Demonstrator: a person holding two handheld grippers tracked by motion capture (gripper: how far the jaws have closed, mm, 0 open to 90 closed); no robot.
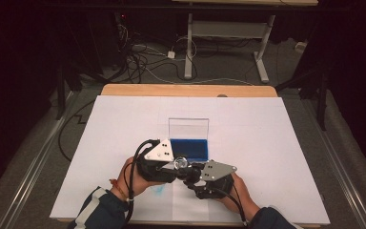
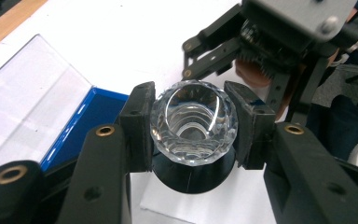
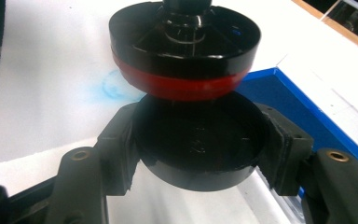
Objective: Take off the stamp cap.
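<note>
Stamp held in the air just in front of the open blue ink-pad case (image 1: 190, 149), on the person's side of it, above the white worktop (image 1: 276, 143). Left gripper (image 2: 193, 135): fingers (image 2: 137, 126) closed on the clear faceted knob (image 2: 193, 119) of the stamp, one pad on each flank, grip looks centred. Right gripper (image 3: 200, 140): fingers closed on the black round cap (image 3: 200, 149), clamped across its widest part. The stamp's base with the red band (image 3: 186, 87) sits just at the cap's mouth; I cannot tell whether the rims touch or stand slightly apart. Judged step: working the cap along the stamp base, off or on. To do it well: keep cap and base on one axis, since the rims look slightly offset and a tilted cap would bind on the red band. Move only the right hand, straight along that axis, with the left held as a fixed anchor. Do not squeeze the knob harder: faceted glass is slick and could pivot between the pads, so steadiness counts more than force. Stay to the near side of the case, clear of its raised clear lid (image 1: 188, 126) and of the faint blue smudge (image 3: 112, 86) on the sheet nearer the person than the case.
</note>
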